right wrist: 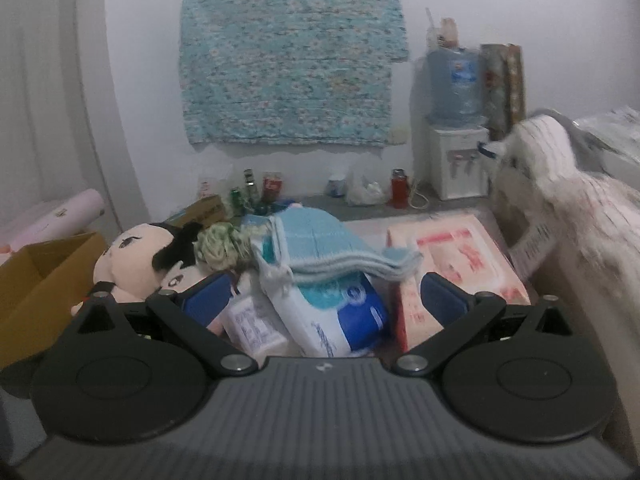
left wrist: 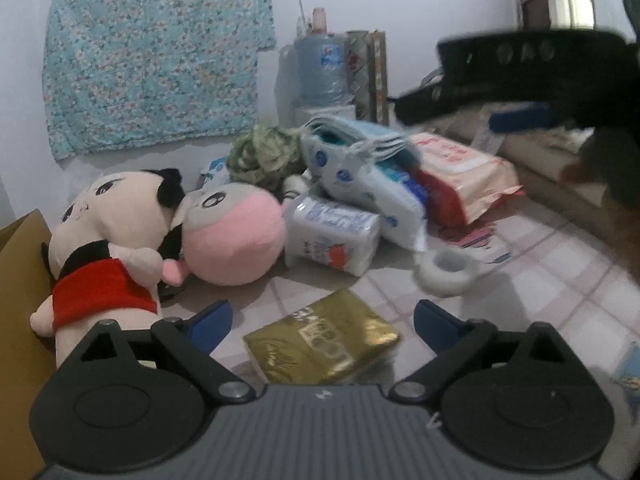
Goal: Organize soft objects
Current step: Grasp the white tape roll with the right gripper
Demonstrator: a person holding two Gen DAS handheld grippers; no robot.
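Left gripper (left wrist: pixel 322 322): fingers apart, empty, low over gold pack (left wrist: pixel 322 342) at bottom centre.
Right gripper (right wrist: pixel 326 300): fingers apart, empty, above pile centre.
Towel (right wrist: pixel 320 250) rests loose on diaper pack (right wrist: pixel 340 320); likely slides if pack lifted first.
Dolls (left wrist: pixel 132 236) lean at box (left wrist: pixel 18 280), left; nudge may topple them.
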